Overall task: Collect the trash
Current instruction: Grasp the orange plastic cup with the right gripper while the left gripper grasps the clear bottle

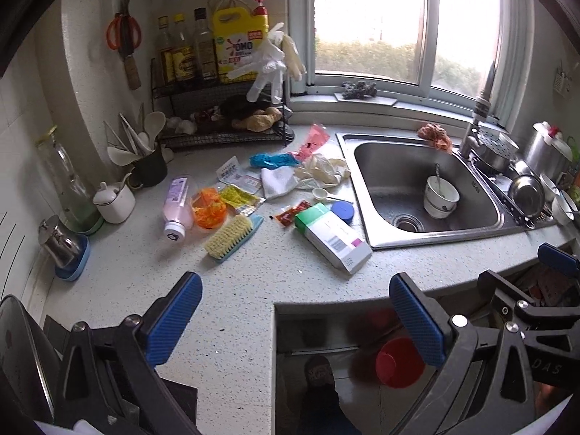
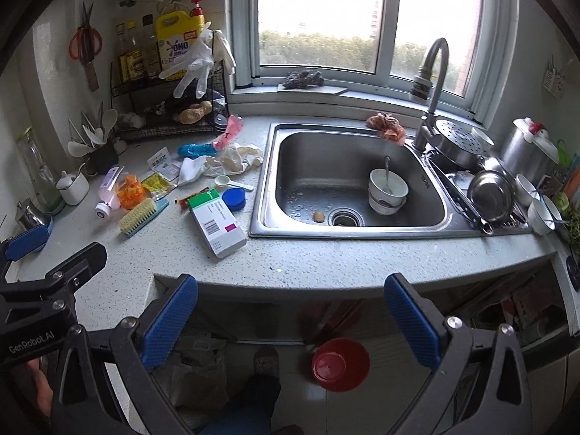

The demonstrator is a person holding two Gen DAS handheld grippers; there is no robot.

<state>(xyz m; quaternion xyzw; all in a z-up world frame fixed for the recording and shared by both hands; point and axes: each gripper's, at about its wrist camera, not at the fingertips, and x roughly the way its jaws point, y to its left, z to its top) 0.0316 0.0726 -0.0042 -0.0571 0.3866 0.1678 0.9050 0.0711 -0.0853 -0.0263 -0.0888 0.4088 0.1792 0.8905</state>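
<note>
The speckled pale countertop runs in an L around the stainless sink, and nearly all the trash lies to the left of that sink. Biggest of it is the white-and-green carton, a flat cardboard box just off the sink's left rim, its long axis slanting from the back left toward the front edge near the sink's corner. Farther left from the sink lie a toppled pink plastic bottle, a bristle scrub brush, a crumpled orange wrapper and a yellow foil sachet. Behind the carton, away from the counter edge, sit a blue round lid, limp cream rubber gloves, a folded white cloth, a blue glove and a small red sauce packet.

The left gripper hangs over the counter with its ribbed blue pads spread wide and nothing between them; the carton lies straight ahead and a little toward the sink. The right gripper, equally wide and empty, hovers beyond the counter edge in front of the sink, the trash ahead to its left. I'd judge the left the nearer, and the slanted carton wants a grip across its narrow width.
</note>
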